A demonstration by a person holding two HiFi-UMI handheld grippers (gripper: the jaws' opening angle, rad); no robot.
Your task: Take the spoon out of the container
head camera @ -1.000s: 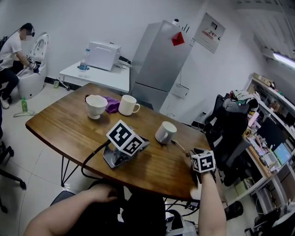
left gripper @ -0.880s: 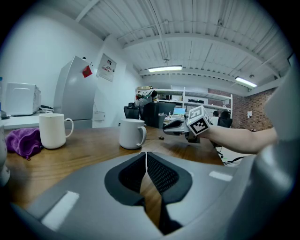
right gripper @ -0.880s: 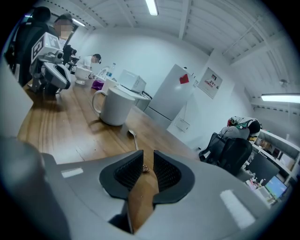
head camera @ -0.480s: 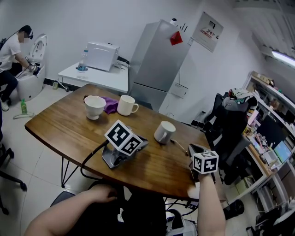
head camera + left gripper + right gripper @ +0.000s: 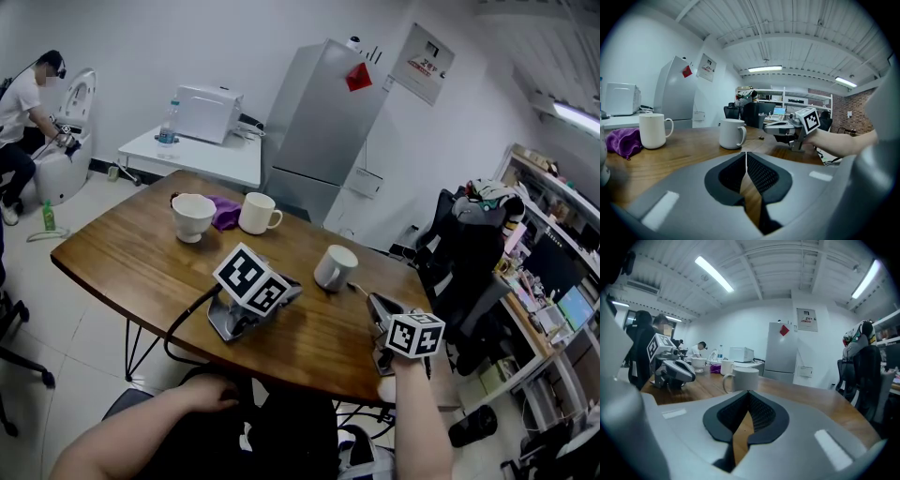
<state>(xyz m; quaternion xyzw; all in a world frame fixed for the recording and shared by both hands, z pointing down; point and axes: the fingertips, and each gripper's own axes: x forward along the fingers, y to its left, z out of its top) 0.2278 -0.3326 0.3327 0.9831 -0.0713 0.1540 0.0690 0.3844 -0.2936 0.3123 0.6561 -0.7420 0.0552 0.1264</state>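
A white mug [image 5: 336, 268] stands near the table's right side; it also shows in the left gripper view [image 5: 731, 133] and the right gripper view [image 5: 743, 379]. A thin spoon [image 5: 357, 289] lies flat on the wood just right of the mug, outside it, and its far end is hidden by my right gripper [image 5: 375, 302]. That gripper hovers at the table's right edge, its jaws pointing at the mug, shut and empty [image 5: 749, 392]. My left gripper [image 5: 292, 295] rests on the table in the middle, shut on nothing [image 5: 746, 153].
At the table's far side stand a white bowl [image 5: 193, 216], a purple cloth [image 5: 225, 212] and a second white mug [image 5: 258, 214]. A grey fridge [image 5: 328, 122] is behind, a black office chair [image 5: 464, 262] at the right, and a person at the far left.
My right gripper has swung its jaws left toward the mug and now covers part of the spoon. The left gripper and the mugs have not moved.
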